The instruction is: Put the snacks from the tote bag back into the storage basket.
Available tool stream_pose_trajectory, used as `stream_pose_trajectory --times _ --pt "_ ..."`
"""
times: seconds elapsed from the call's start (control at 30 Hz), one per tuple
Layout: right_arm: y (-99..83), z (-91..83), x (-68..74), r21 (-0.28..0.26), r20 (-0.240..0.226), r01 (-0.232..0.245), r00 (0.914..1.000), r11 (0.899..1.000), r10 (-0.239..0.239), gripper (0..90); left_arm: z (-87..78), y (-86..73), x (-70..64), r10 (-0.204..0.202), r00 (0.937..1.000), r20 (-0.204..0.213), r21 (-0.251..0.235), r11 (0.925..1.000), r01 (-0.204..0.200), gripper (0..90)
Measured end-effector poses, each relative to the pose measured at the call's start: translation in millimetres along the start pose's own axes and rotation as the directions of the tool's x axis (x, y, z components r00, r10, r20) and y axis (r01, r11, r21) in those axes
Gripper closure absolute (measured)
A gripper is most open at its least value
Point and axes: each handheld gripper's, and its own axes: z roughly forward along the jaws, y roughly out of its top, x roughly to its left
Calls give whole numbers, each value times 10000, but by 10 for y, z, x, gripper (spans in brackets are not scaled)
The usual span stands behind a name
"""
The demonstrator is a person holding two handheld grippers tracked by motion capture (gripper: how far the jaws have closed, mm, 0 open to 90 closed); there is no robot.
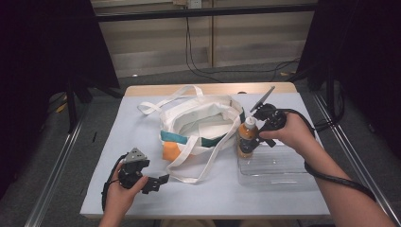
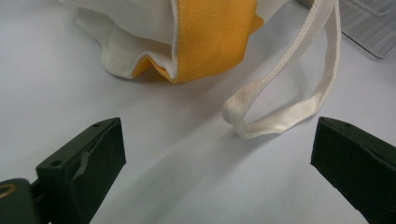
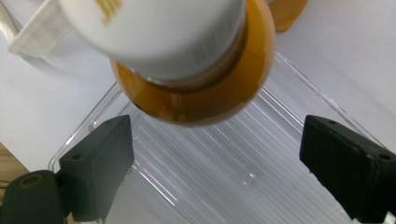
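Note:
A white tote bag (image 1: 201, 124) with teal and orange patches lies open in the middle of the table. Its long strap (image 2: 280, 105) loops on the table just ahead of my left gripper (image 2: 217, 144), which is open with nothing between its jaws. The left gripper (image 1: 158, 183) sits near the front left of the table. A bottle (image 1: 247, 137) of amber liquid with a white cap stands upright at the far left corner of a clear plastic tray (image 1: 279, 172). My right gripper (image 1: 257, 143) is open beside the bottle (image 3: 196, 93), its jaws spread wide on either side and not touching it.
The bag's orange patch (image 2: 210, 37) lies beyond the strap loop. The ribbed tray floor (image 3: 210, 186) lies under the right jaws. A second strap (image 1: 165, 100) trails toward the table's back left. Bare white table surface (image 1: 113, 137) lies left of the bag.

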Motion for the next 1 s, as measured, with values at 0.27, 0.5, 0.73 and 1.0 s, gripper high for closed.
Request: stream_pose_trajectory --times 0.27,0.5,0.73,1.0 --pt "-103 25 -11 -34 76 -53 10000 10000 54 100 0 -2 -1 6 10000 -6 1 10000 -6 28" --pt "-189 30 -21 19 97 -3 10000 10000 3 98 9 -3 -11 -1 10000 -27 31 10000 1 28" --pt "-261 43 -34 29 48 -21 10000 10000 20 91 16 -5 -15 20 10000 31 34 10000 -20 28" --pt "-342 77 -28 59 202 -10 9998 10000 9 91 21 -12 -9 19 10000 56 11 10000 -19 28"
